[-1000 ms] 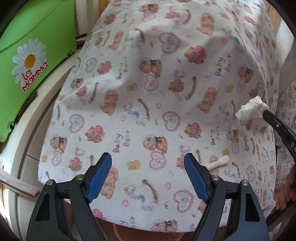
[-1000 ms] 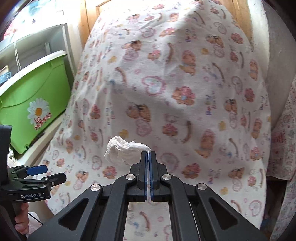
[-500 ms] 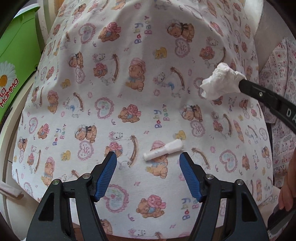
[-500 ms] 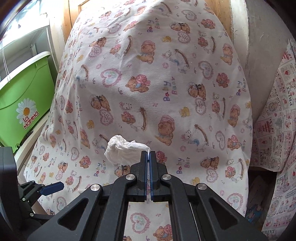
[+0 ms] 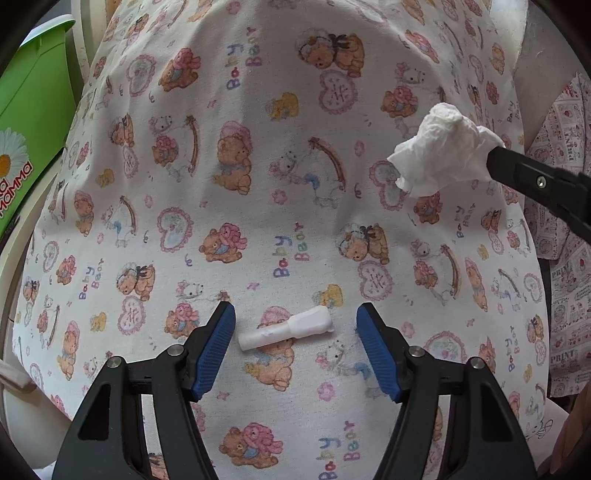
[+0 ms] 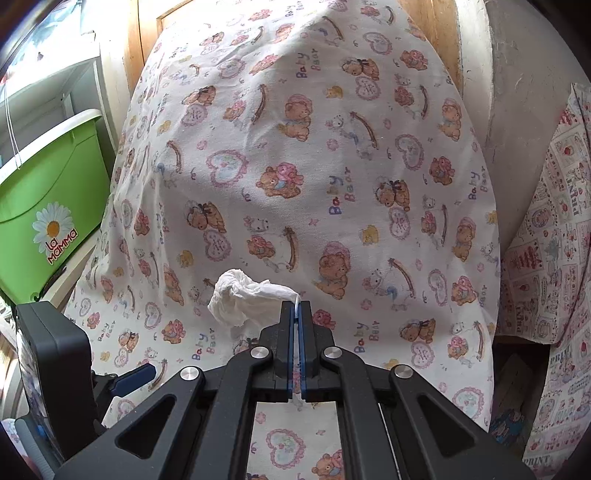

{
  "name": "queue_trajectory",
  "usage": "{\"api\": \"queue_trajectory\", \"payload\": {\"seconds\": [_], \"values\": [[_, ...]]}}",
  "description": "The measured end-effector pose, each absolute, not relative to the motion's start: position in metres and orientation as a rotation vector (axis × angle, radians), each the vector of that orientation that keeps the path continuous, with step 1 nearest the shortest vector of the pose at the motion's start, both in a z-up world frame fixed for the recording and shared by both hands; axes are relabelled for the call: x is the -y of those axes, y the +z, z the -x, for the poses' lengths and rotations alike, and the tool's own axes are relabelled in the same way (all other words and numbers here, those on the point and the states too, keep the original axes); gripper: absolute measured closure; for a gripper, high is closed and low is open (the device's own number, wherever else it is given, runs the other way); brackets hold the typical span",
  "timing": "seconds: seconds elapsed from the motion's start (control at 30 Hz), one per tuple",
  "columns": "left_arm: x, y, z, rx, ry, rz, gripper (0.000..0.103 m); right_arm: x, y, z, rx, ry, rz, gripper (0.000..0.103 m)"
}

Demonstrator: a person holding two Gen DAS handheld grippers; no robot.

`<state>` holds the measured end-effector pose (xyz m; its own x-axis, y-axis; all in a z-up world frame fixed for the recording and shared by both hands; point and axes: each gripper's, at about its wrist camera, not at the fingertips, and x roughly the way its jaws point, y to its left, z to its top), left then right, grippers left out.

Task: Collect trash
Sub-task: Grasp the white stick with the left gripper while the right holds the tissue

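A small white plastic tube [image 5: 286,327] lies on the teddy-bear print cloth [image 5: 295,184]. My left gripper [image 5: 295,328] is open, its blue pads either side of the tube, not touching it. My right gripper [image 6: 297,308] is shut on a crumpled white tissue [image 6: 243,297] and holds it above the cloth. The tissue also shows in the left wrist view [image 5: 439,155], up to the right of the tube, with the right gripper's black finger behind it. The left gripper shows at the lower left of the right wrist view [image 6: 133,374].
A green plastic box [image 6: 48,199] with a daisy logo stands on a white shelf to the left; it also shows in the left wrist view [image 5: 26,110]. Another patterned cloth [image 6: 546,240] hangs at the right. A wooden panel [image 6: 439,33] is behind the cloth.
My left gripper has moved forward and right over the cloth until the white tube lies between its open pads. The right gripper still holds the tissue and has shifted closer.
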<state>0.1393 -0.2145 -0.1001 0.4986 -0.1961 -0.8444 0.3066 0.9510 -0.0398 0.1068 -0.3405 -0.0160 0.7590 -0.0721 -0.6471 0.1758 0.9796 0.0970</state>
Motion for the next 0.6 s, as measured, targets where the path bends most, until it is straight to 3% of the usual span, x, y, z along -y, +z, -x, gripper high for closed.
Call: {"api": "queue_trajectory", "payload": {"seconds": [0.07, 0.2, 0.23, 0.27, 0.6], "values": [[0.215, -0.102, -0.14, -1.008, -0.289, -0.125, 0.054, 0.342, -0.016, -0.106, -0.694, -0.141, -0.157, 0.101], [0.212, -0.104, -0.143, -1.014, -0.296, -0.115, 0.059, 0.343, -0.016, -0.105, -0.696, -0.139, -0.15, 0.1], [0.211, -0.103, -0.143, -1.015, -0.297, -0.11, 0.083, 0.343, -0.016, -0.105, -0.696, -0.139, -0.149, 0.1], [0.211, -0.102, -0.142, -1.015, -0.3, -0.11, 0.087, 0.343, -0.016, -0.105, -0.696, -0.138, -0.149, 0.1], [0.183, -0.083, -0.142, -0.993, -0.304, -0.091, 0.09, 0.343, -0.017, -0.105, -0.7, -0.139, -0.154, 0.101]]}}
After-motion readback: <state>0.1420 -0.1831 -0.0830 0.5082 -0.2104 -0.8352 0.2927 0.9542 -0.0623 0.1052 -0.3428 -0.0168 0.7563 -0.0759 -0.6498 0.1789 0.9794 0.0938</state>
